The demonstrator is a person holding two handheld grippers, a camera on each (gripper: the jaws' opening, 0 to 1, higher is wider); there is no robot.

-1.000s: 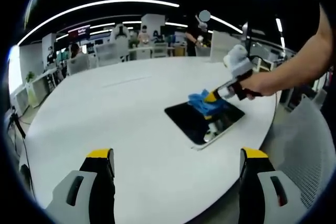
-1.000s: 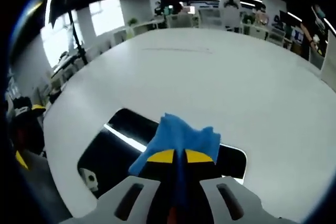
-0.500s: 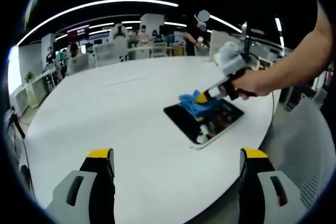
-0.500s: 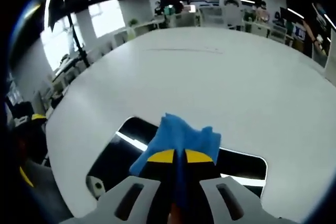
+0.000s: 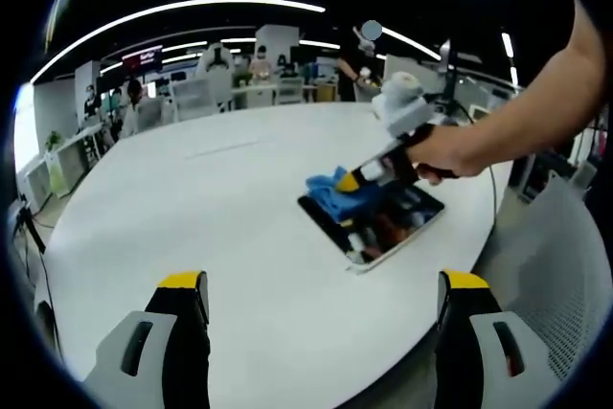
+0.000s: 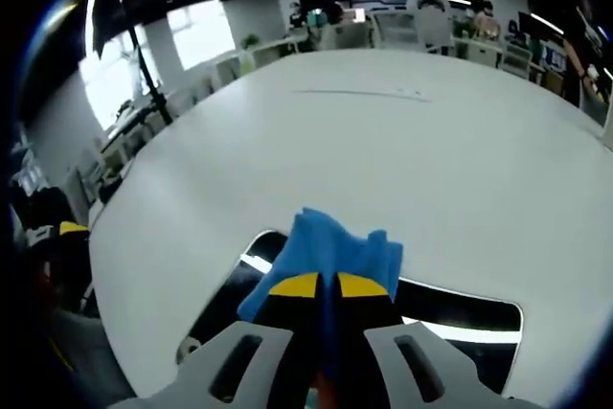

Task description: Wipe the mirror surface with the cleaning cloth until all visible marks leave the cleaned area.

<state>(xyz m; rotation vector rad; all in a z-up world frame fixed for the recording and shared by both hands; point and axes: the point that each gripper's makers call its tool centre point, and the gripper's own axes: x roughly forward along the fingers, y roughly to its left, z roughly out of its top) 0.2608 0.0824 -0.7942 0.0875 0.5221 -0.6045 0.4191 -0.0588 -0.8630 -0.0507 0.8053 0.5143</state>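
Observation:
A dark rectangular mirror (image 5: 383, 222) lies flat on the white round table (image 5: 211, 208), toward its right side. In the left gripper view, a person's hand holds my right gripper (image 5: 349, 182), shut on a blue cleaning cloth (image 5: 330, 193) that presses on the mirror's far left corner. The right gripper view looks down its shut jaws at the blue cloth (image 6: 335, 246) over the mirror (image 6: 460, 328), which reflects ceiling lights. My left gripper (image 5: 321, 296) is held open above the table's near edge, well short of the mirror, nothing between its fingers (image 5: 182, 308).
A mesh-backed chair (image 5: 560, 275) stands at the table's right edge. Desks, chairs and people fill the office behind the table (image 5: 259, 74). A tripod stand (image 6: 144, 69) rises left of the table in the right gripper view.
My right gripper has slid the blue cloth leftward across the mirror, from its middle to its far left corner. The left gripper has stayed put.

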